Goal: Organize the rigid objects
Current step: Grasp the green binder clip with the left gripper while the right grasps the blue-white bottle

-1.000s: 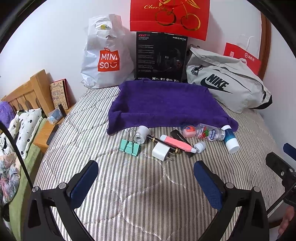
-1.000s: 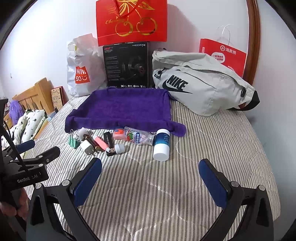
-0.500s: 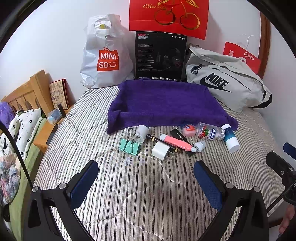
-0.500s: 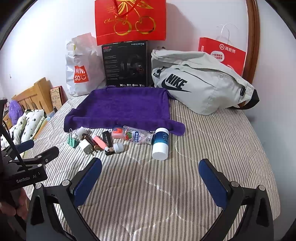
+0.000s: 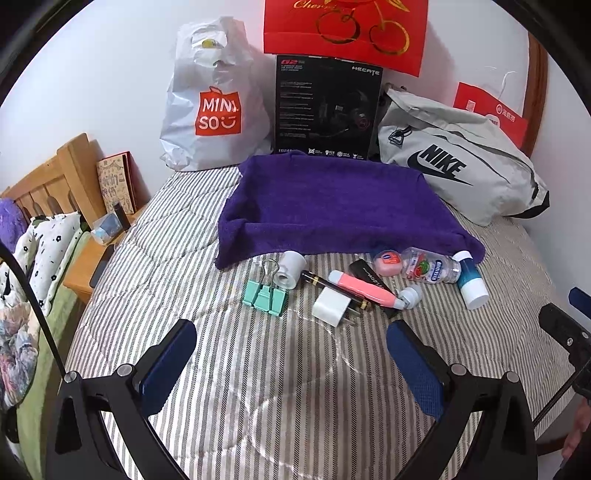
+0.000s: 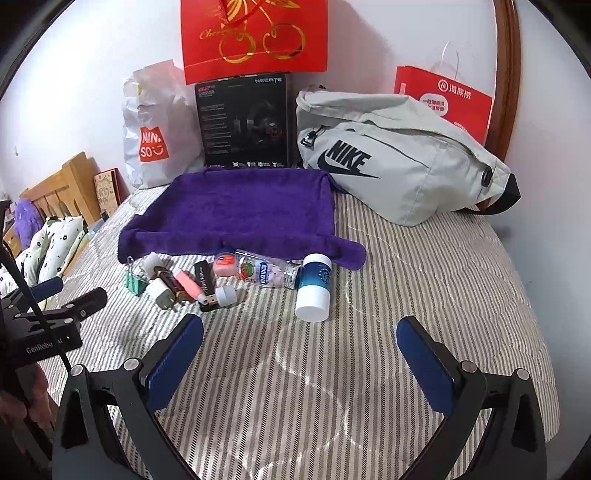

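Observation:
A row of small items lies on the striped bed in front of a purple towel [image 5: 332,206] [image 6: 243,210]: a mint binder clip [image 5: 265,295], a white cap [image 5: 291,268], a white charger plug [image 5: 331,305] [image 6: 159,291], a pink tube [image 5: 364,290], a black flash drive [image 6: 205,282], a clear candy bottle [image 5: 430,266] [image 6: 264,272] and a blue-and-white bottle [image 5: 470,280] [image 6: 314,288]. My left gripper [image 5: 291,350] hangs open short of the plug. My right gripper [image 6: 301,343] is open just short of the blue-and-white bottle. Neither holds anything.
Against the wall stand a white Miniso bag [image 5: 214,99], a black box [image 5: 327,110], a red gift bag [image 5: 345,31] and a grey Nike bag [image 6: 395,155]. A wooden headboard [image 5: 55,181] and a nightstand [image 5: 92,269] flank the bed's left edge.
Both grippers have crept slightly forward toward the row of items. The fingers stayed open and nothing on the bed has moved.

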Tool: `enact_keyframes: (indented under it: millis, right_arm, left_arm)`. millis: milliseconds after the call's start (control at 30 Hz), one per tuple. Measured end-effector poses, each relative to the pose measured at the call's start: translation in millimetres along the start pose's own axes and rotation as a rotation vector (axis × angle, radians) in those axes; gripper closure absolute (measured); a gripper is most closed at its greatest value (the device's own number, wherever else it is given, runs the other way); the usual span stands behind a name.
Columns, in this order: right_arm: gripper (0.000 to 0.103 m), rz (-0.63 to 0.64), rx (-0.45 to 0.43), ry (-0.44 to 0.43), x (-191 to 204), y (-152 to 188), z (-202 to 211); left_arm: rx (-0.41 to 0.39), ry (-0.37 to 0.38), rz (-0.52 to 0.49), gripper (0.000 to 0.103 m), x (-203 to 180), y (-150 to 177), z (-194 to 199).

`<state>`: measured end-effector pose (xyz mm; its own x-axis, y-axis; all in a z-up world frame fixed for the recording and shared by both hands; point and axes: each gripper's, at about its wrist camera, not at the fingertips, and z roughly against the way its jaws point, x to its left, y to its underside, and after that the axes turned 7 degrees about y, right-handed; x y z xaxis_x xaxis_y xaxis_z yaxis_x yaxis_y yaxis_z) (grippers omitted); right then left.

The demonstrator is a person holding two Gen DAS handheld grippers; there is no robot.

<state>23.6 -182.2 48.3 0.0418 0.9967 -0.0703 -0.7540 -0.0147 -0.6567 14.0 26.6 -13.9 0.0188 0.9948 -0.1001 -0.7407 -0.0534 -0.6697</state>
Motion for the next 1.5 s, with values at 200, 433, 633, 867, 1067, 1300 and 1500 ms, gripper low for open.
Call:
enact_keyframes:
  millis: [200,433,633,867,1067,1300,1500]
  right_arm:
    - [0.0,-0.012,0.036,0.01,-4.9,-2.7,-23.5]
    - [0.0,0.006,0.066,0.031,-7.8,-3.1,-54.6]
    - [0.0,-0.015,0.113,0.037,-15.7,-3.1,-79.1]
    - [0.0,-0.013,0.131,0.031,-9.8,-9.3,-98.8]
    - [0.0,-0.017,0.151,0.017,-4.1,-12.5,-109.2]
    - [0.005,-0.025,0.16,0.012,-1.5,-15.6,-125.7]
    - [0.037,0.01,0.215,0.038,-2.7,-13.2,-156.0]
  left_arm:
    - [0.026,-0.021,0.015,0.0,19.3,-3.7,-27.2]
    - [0.068,-0.03,-0.035,0.006,39.1,-3.8,-71.9]
    - [0.094,0.026,-0.056,0.011,51.4,-1.6,-99.3]
    - [0.093,0.1,-0.107,0.022,57.9,-3.9,-113.9]
    - [0.092,0.15,-0.166,0.058,49.9,-4.8,-110.6]
    - [0.08,0.149,-0.165,0.062,48.5,-2.2,-108.1]
    - [0.08,0.153,-0.161,0.062,49.7,-1.8,-108.2]
